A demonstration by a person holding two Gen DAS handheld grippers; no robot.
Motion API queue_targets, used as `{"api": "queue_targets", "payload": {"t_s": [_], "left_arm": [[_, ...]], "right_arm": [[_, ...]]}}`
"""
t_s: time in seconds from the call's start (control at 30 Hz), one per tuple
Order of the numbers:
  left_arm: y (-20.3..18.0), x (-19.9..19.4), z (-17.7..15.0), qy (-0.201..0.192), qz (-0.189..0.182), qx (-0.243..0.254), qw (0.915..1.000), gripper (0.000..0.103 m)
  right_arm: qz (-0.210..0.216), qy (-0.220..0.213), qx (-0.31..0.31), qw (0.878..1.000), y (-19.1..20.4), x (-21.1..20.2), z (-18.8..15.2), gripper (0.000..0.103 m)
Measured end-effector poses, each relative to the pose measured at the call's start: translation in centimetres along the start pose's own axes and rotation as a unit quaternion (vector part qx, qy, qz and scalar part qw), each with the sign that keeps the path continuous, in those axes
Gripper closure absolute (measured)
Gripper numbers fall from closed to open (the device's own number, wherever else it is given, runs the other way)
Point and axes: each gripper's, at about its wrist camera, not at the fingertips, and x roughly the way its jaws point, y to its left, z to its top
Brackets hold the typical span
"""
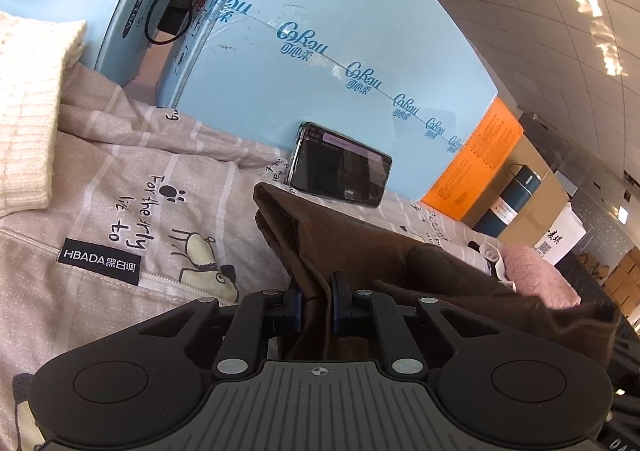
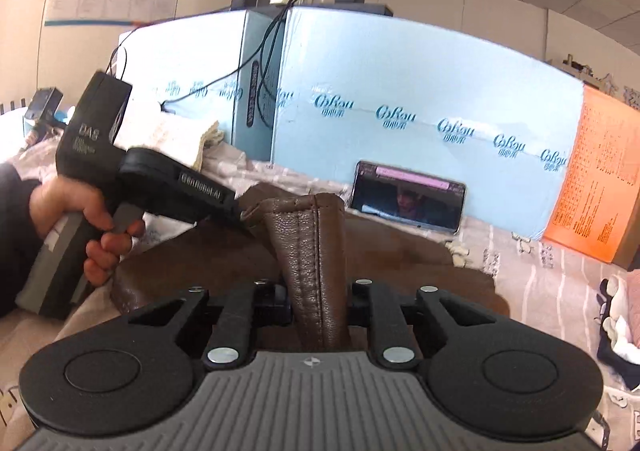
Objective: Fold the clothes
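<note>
Brown leather garment [image 2: 308, 247], one item, lies on the striped pinkish bedsheet [image 1: 120, 187]. Left gripper [image 1: 316, 305] fingers are clamped on one fabric fold; right gripper [image 2: 318, 305] fingers are clamped on a stitched seam running lengthwise away from that camera. One black phone [image 1: 340, 167] leans against one light-blue box [image 1: 340, 31].

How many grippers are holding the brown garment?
2. The left gripper clamps one edge of the brown garment; the right gripper clamps a stitched fold of it.

"HBADA" on the black tag [image 1: 100, 260]; "GenRobot.AI" on the left gripper [image 2: 245, 215].
</note>
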Motion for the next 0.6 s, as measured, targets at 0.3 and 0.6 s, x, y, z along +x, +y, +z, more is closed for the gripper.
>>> {"api": "queue_targets", "payload": {"t_s": [0.3, 0.6], "left_arm": [[0.9, -3.7, 1.3, -0.064, 0.026, -0.005, 0.9976, 0.095], [4.1, -5.5, 2.5, -0.081, 0.082, -0.05, 0.9921, 0.095]], "right_arm": [[-0.072, -0.169, 0.135, 0.974, -7.2, -4.1, 5.7, 0.094], [-0.142, -0.078, 0.241, 0.957, -14.5, -3.3, -0.6, 0.095]]}}
